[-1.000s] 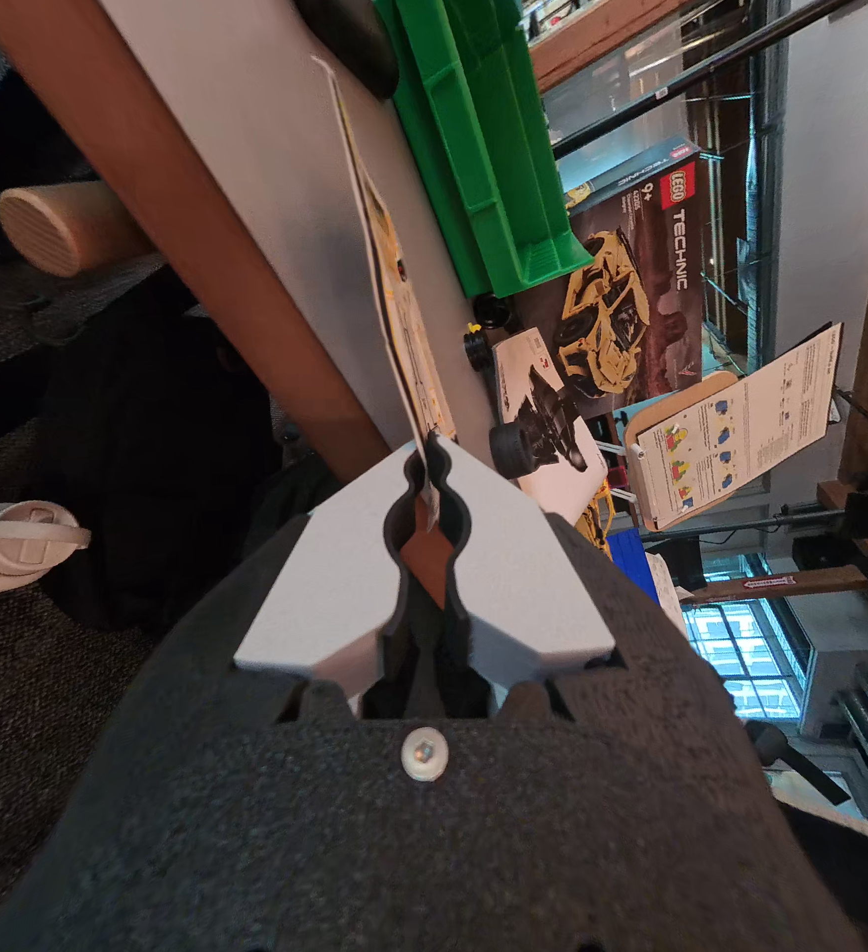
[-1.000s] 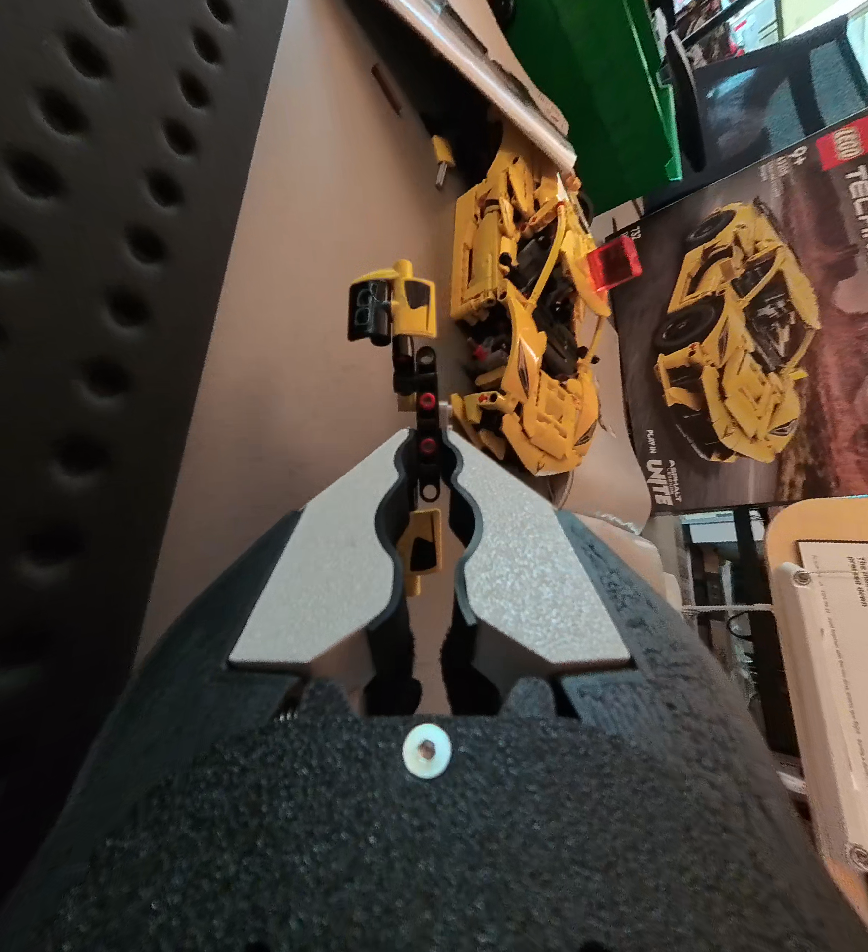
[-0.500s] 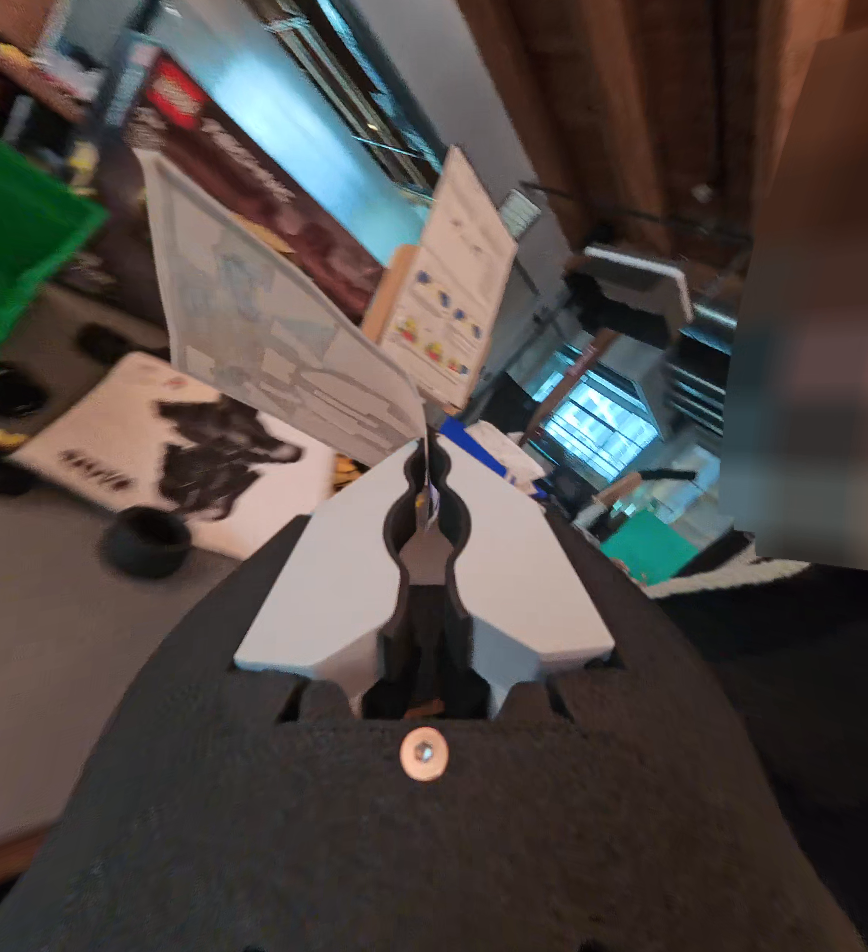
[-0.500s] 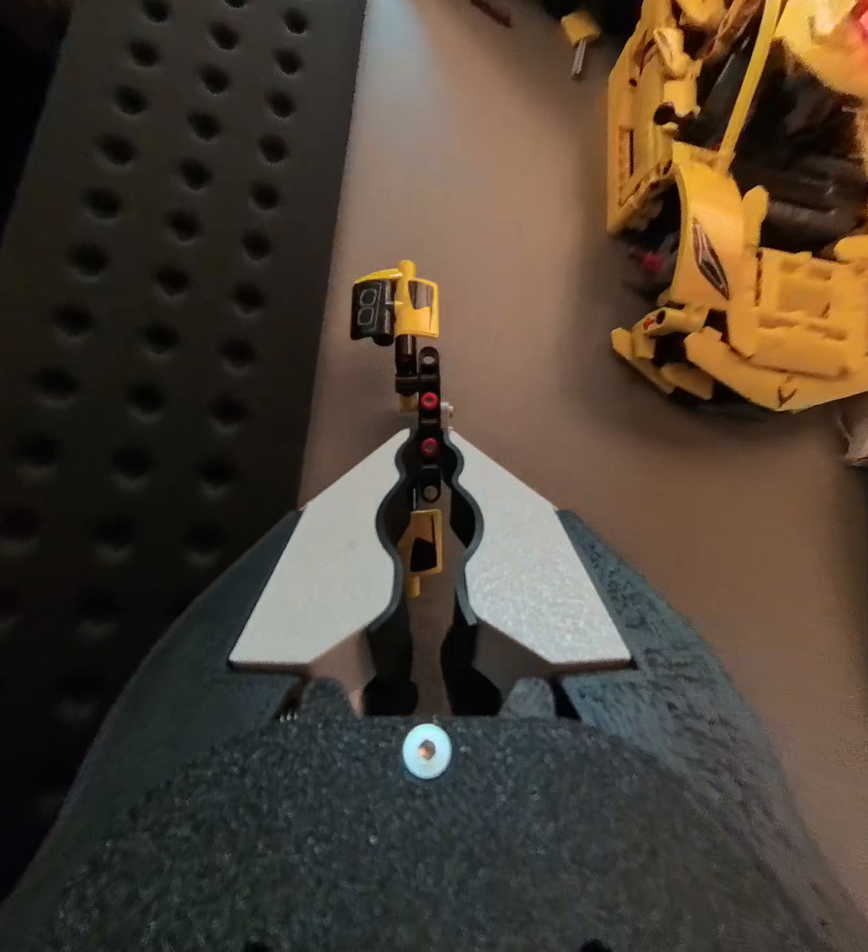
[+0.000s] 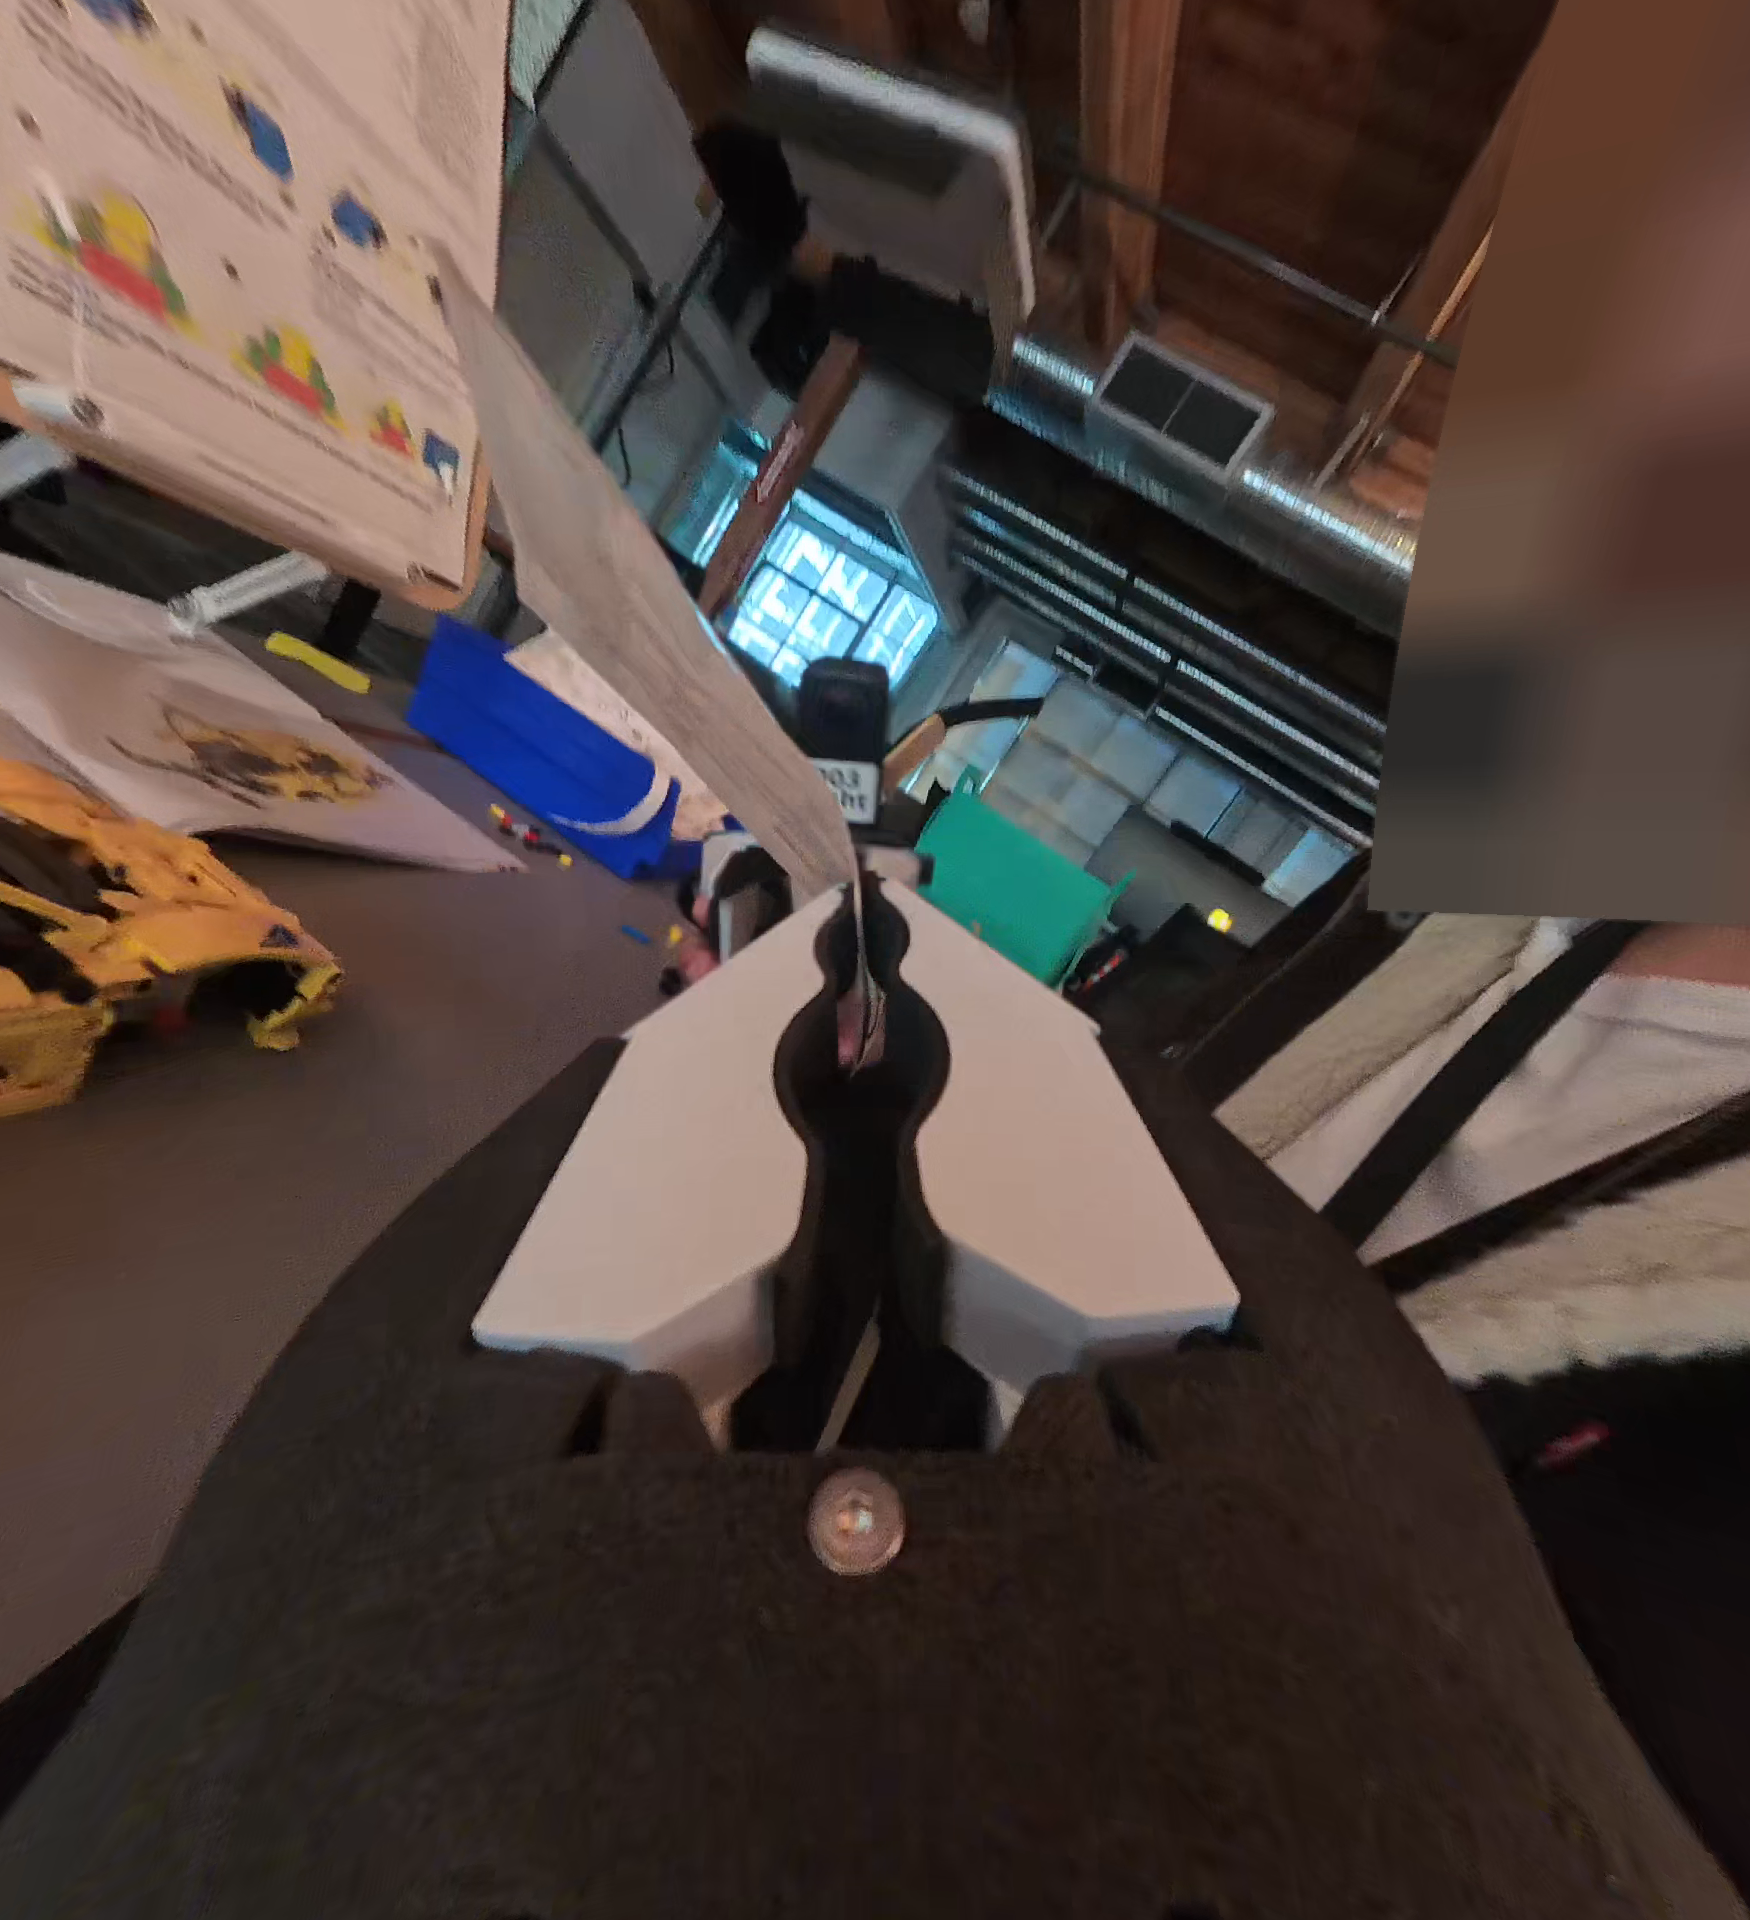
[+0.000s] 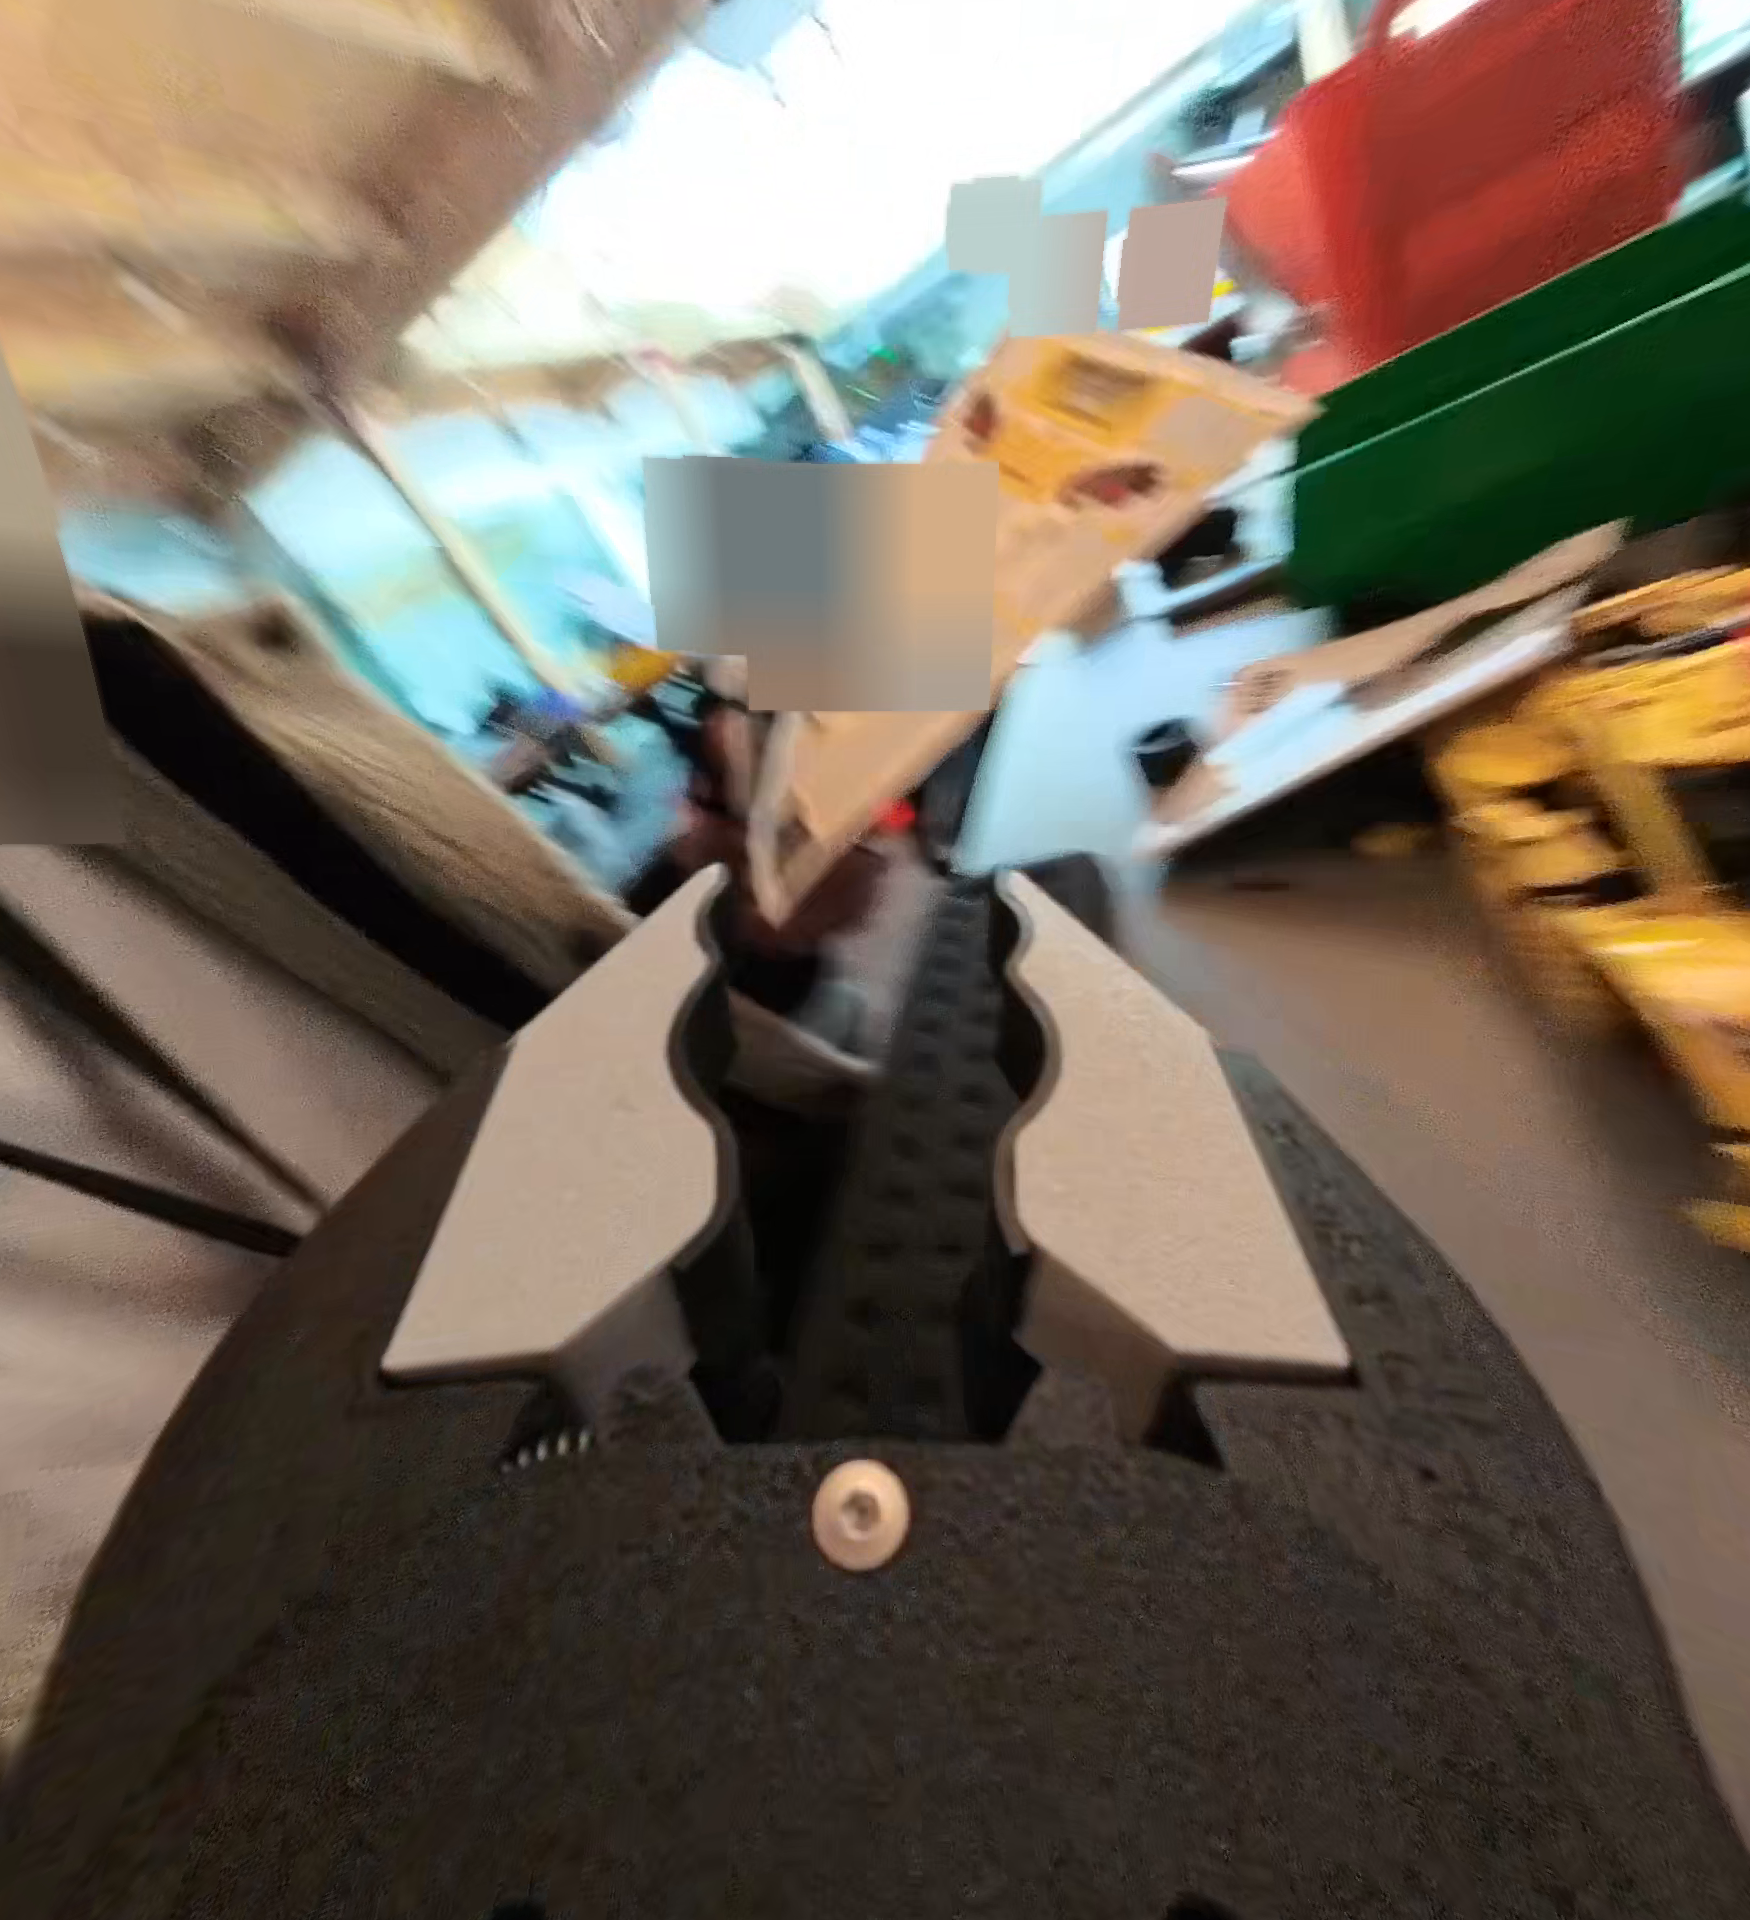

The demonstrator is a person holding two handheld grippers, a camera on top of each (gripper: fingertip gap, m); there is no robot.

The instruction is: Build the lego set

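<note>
My left gripper (image 5: 858, 914) is shut on the corner of a thin paper page (image 5: 642, 613), which stands up and to the left from the jaws, above the grey table (image 5: 227, 1195). The yellow Lego car (image 5: 71, 935) sits on the table at the left. My right gripper (image 6: 860, 894) is open and empty, its jaws wide apart. The right wrist view is heavily blurred; the yellow car (image 6: 1629, 852) smears across its right side. A tan sheet (image 6: 850, 769) shows just beyond the right fingertips, over something dark that I cannot make out.
An open instruction booklet (image 5: 227, 748) lies behind the car, under a clipboard sheet (image 5: 206, 239). A blue bin (image 5: 538, 748) and loose small pieces are farther back. A green bin (image 6: 1577, 416) and a black perforated mat (image 6: 933, 1122) show in the right view. A person's torso (image 5: 1577, 1091) is close on the right. The left gripper's tips are roughly 11 cm from the right gripper's. The left gripper is farther from the yellow Lego car (image 5: 71, 935), some 25 cm, than the right, some 15 cm.
My right gripper has opened and let go of the yellow-and-black Lego piece, which is out of view, and has swung up off the table. My left gripper swung round, still holding the page.
</note>
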